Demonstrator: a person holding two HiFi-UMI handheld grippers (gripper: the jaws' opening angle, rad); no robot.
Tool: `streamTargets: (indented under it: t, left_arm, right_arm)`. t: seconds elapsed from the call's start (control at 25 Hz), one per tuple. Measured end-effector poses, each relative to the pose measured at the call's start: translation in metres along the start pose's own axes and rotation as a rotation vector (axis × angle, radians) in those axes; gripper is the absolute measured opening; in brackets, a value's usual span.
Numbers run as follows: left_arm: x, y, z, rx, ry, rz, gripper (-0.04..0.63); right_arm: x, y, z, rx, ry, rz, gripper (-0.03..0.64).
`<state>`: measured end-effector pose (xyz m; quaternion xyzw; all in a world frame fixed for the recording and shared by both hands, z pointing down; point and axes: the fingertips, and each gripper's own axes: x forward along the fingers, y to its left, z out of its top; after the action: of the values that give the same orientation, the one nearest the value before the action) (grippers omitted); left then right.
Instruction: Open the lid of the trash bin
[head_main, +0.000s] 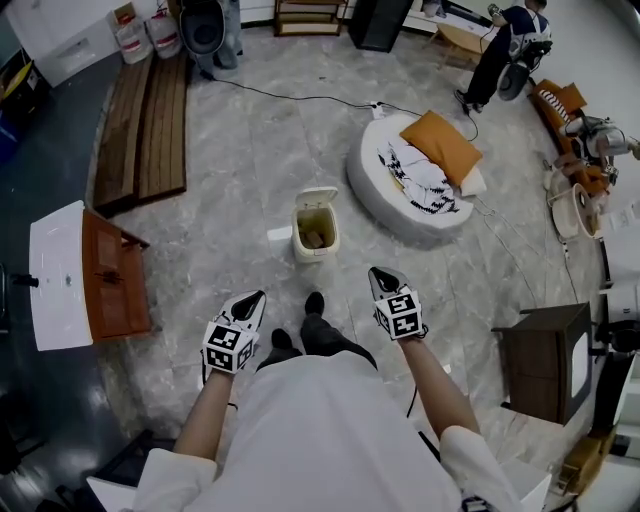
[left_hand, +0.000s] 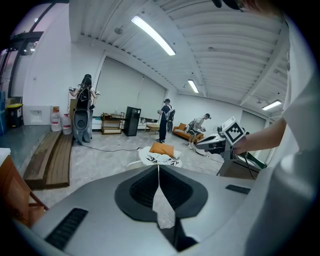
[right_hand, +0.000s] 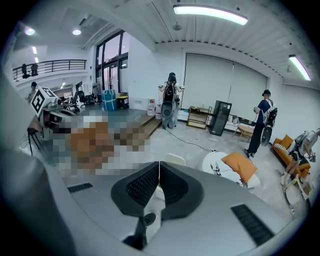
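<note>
A small cream trash bin (head_main: 316, 231) stands on the grey floor ahead of my feet. Its lid (head_main: 318, 197) is tipped up at the back, and brownish contents show inside. My left gripper (head_main: 257, 297) hovers short of the bin to its lower left, jaws shut with nothing between them (left_hand: 158, 167). Off the bin's lower right, my right gripper (head_main: 379, 272) is also shut and empty. In the right gripper view the lid (right_hand: 175, 159) shows just above the closed jaws of the right gripper (right_hand: 159, 164). Neither gripper touches the bin.
A round white floor cushion (head_main: 372, 178) with an orange pillow (head_main: 441, 145) lies right of the bin. Wooden planks (head_main: 145, 120) lie at back left, an orange-and-white cabinet (head_main: 90, 275) at left, a dark side table (head_main: 545, 360) at right. A cable (head_main: 300, 97) crosses the floor. A person (head_main: 500, 50) stands far back.
</note>
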<state>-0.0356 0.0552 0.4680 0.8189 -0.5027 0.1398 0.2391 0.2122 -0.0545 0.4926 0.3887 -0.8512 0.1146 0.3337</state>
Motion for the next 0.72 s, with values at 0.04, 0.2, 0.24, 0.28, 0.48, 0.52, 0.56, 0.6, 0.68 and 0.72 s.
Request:
streamTargets:
  t: [0.04,0.2,0.24,0.28,0.48,0.52,0.56,0.6,0.68,0.72]
  left_arm:
    - [-0.001,-0.001,0.001,-0.001,-0.003,0.000,0.021]
    - [0.000,-0.010,0.005,-0.002,-0.011,0.000,0.021]
    - [0.001,-0.012,0.008,-0.001,-0.014,0.001,0.021]
    - [0.002,-0.014,0.010,0.000,-0.017,0.002,0.021]
    - [0.009,-0.023,0.019,0.000,-0.036,0.022,0.021]
    - [0.011,-0.025,0.021,0.000,-0.043,0.029,0.021]
    - [0.013,-0.027,0.025,-0.002,-0.050,0.035,0.021]
    - [0.015,-0.029,0.028,-0.005,-0.057,0.042,0.021]
    - [0.017,-0.034,0.033,-0.008,-0.072,0.053,0.021]
    - [0.020,-0.037,0.036,-0.007,-0.079,0.057,0.021]
  right_arm:
    - [-0.003,0.000,0.000,-0.006,-0.001,0.000,0.031]
    - [-0.012,-0.007,0.003,-0.023,-0.004,-0.001,0.031]
    - [-0.014,-0.010,0.004,-0.027,-0.005,-0.001,0.031]
    - [-0.015,-0.013,0.005,-0.031,-0.007,0.000,0.031]
    - [-0.021,-0.022,0.011,-0.053,-0.030,0.022,0.031]
    - [-0.022,-0.024,0.012,-0.053,-0.036,0.028,0.031]
    - [-0.023,-0.026,0.013,-0.051,-0.042,0.034,0.031]
    - [-0.024,-0.028,0.014,-0.048,-0.047,0.040,0.031]
    - [-0.027,-0.032,0.016,-0.042,-0.063,0.052,0.031]
    - [-0.028,-0.034,0.018,-0.040,-0.072,0.056,0.031]
